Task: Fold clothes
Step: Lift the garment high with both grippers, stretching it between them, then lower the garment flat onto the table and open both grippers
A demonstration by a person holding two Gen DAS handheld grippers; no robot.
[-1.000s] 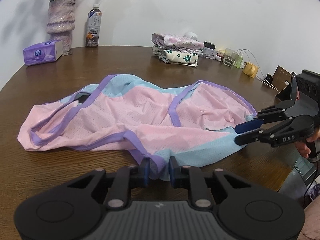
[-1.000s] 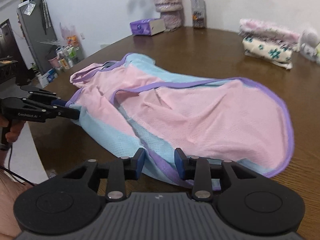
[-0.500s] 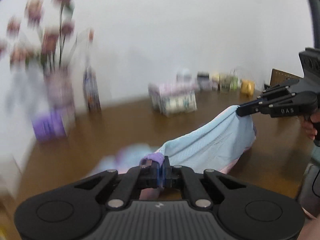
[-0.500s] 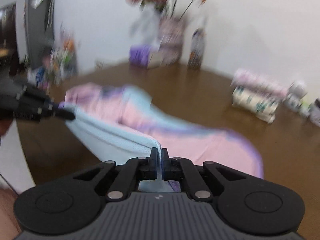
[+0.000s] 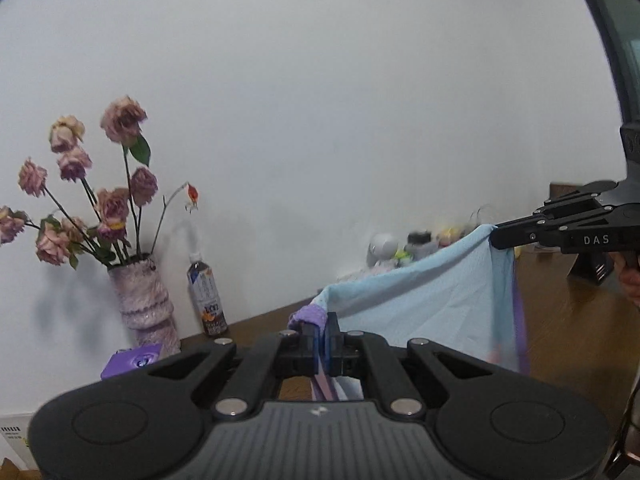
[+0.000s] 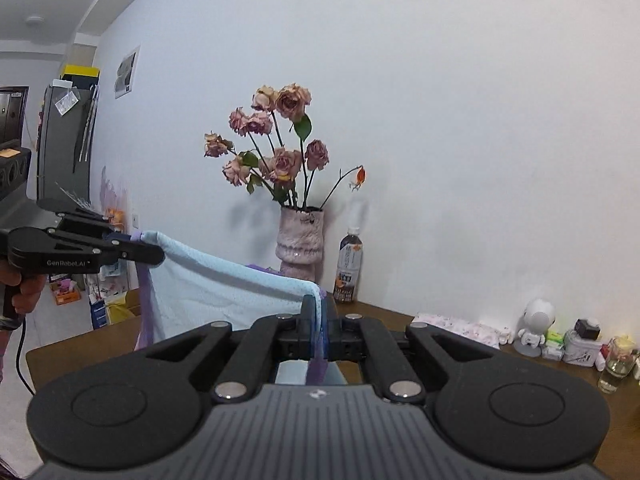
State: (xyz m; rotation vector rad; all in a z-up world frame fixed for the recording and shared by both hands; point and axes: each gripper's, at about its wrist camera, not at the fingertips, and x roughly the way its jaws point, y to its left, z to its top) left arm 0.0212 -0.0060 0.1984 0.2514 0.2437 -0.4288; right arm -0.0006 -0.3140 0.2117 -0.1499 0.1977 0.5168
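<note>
Garment (image 5: 420, 304) lifted off table (image 5: 576, 320), pinched at both ends.

Left gripper (image 5: 322, 334) clamped on purple-trimmed corner of garment, blue pads pressed together with fabric between. Right gripper (image 5: 496, 236), at 3 o'clock in left view, closed on the other top corner. Pale blue mesh stretched in a shallow sag between the two, purple binding and a bit of pink hanging down at the right-hand edge. Seen from right view: right gripper (image 6: 320, 320) shut on blue edge and purple trim, left gripper (image 6: 160, 256) at 9 o'clock holding the far corner, hand (image 6: 24, 284) on its handle. Behind cloth at 12 o'clock: vase (image 6: 300, 240) with dried roses, bottle (image 6: 349, 264) just beside it. Folded clothes (image 6: 456, 326) and small clutter at 3 o'clock on table. Tissue pack (image 5: 132, 362) at 9 o'clock in left view, below vase.
</note>
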